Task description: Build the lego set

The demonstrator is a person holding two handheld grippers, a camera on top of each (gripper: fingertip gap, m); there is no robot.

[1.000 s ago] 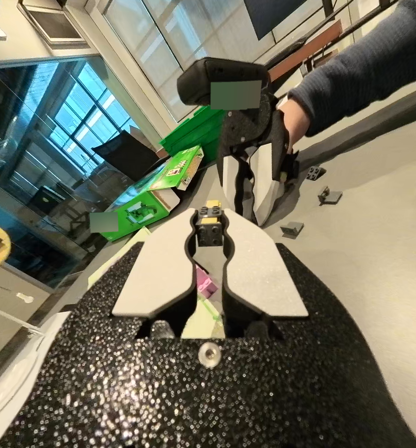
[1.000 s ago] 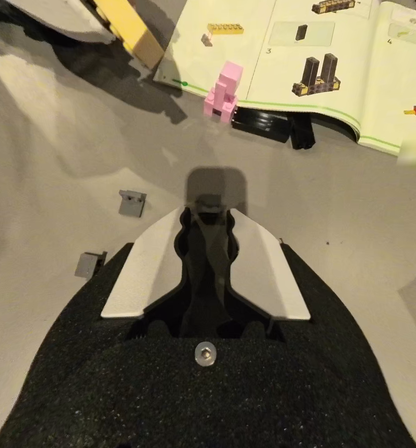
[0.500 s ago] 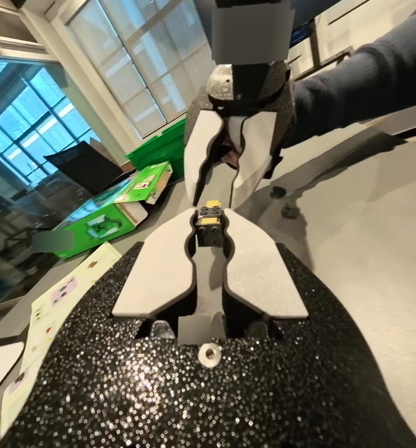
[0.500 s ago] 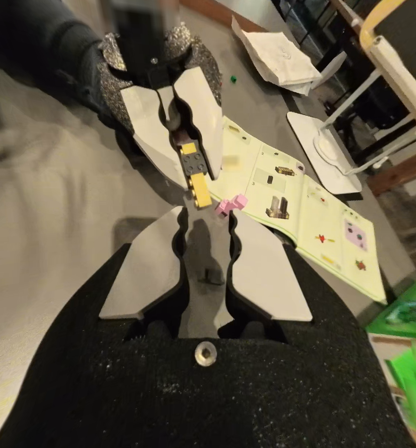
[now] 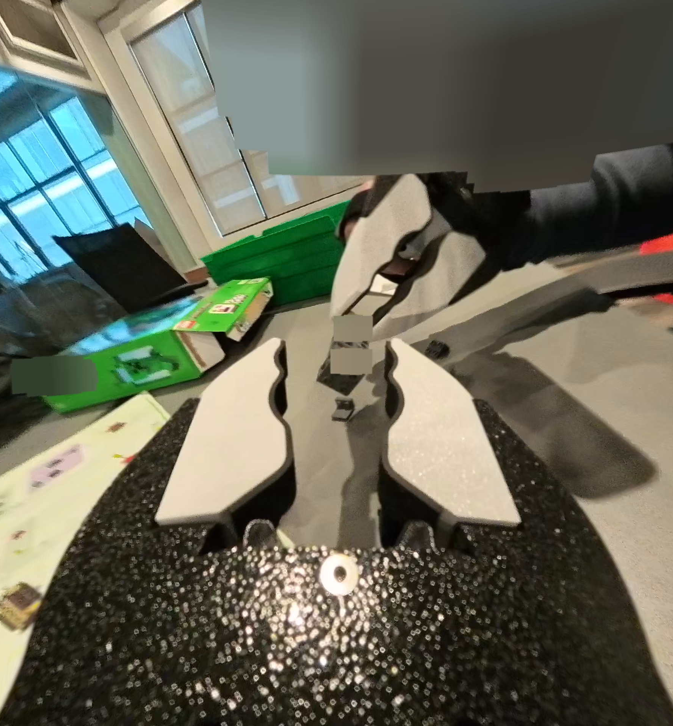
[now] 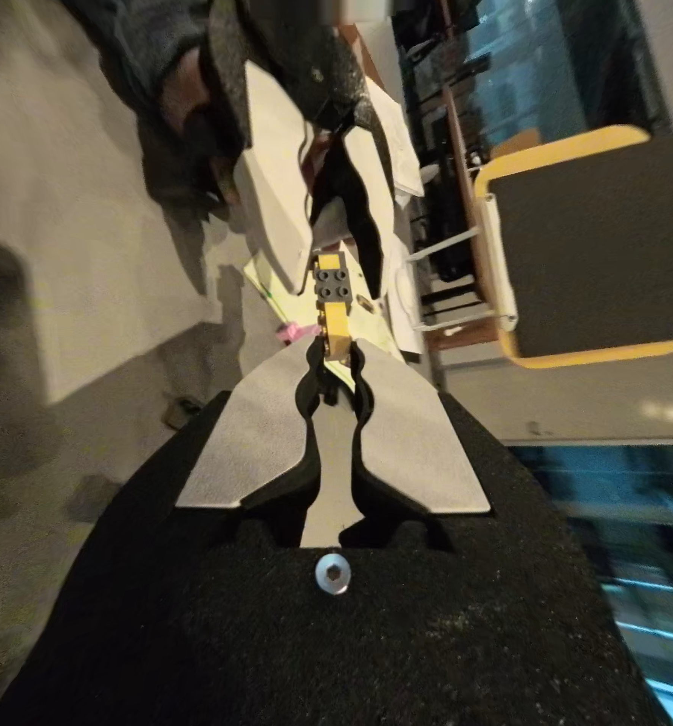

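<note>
A small lego assembly, a yellow plate with a dark grey brick on it, hangs in the air between my two grippers. My right gripper is shut on its yellow end. My left gripper is open, its fingers spread on either side of the assembly without touching it. In the left wrist view the right gripper comes in from above and behind. In the right wrist view the left gripper faces me with its fingers apart around the far end.
The grey table has a small dark piece under the assembly and another farther back. The instruction booklet, a green box and a green bin lie left. A pink piece sits by the booklet.
My left gripper has opened and let go of the assembly. My right gripper has turned up from the table, met the assembly head on, and shut on its yellow end.
</note>
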